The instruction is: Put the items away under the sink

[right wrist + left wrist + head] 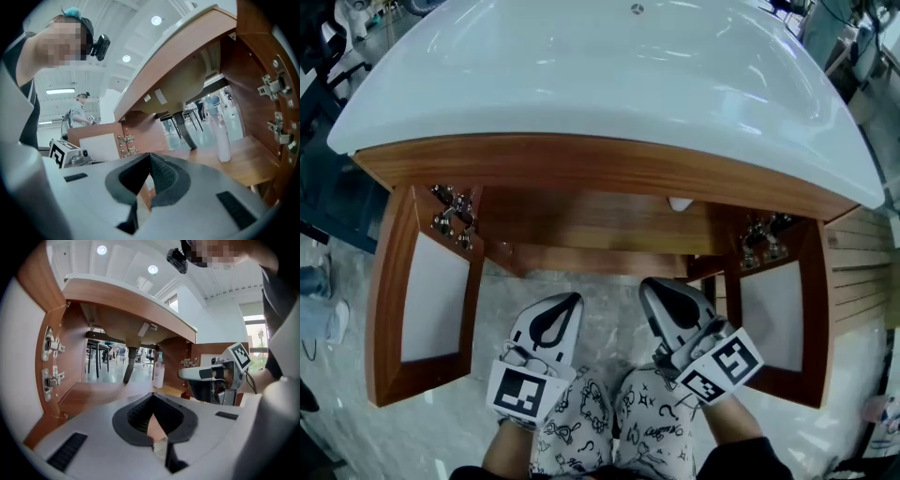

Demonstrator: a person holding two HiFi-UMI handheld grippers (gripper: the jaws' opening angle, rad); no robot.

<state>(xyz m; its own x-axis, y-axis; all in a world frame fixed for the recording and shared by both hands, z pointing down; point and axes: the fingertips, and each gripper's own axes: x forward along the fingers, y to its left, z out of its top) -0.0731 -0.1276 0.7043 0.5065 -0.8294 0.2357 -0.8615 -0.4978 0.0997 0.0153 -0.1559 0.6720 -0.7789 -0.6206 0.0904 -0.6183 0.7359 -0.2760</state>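
Observation:
A pale pump bottle [158, 373] stands upright on the wooden cabinet floor [581, 225] under the white sink [609, 84]; the right gripper view shows this bottle [222, 140] beside the dark drain pipe [187, 133]. In the head view only its white top [680, 203] peeks out below the counter edge. My left gripper [572, 298] and right gripper [649, 283] hover side by side in front of the open cabinet, over the person's knees. Both point into the cabinet, short of the bottle. Each has its jaws together with nothing between them, as the left gripper [152, 393] and right gripper [150, 154] views show.
Both cabinet doors stand swung open: the left door [431, 300] and the right door [769, 314], with metal hinges [450, 211] on the side walls. The drain pipe [129, 366] comes down at the middle back. Another person [79, 112] stands far off behind.

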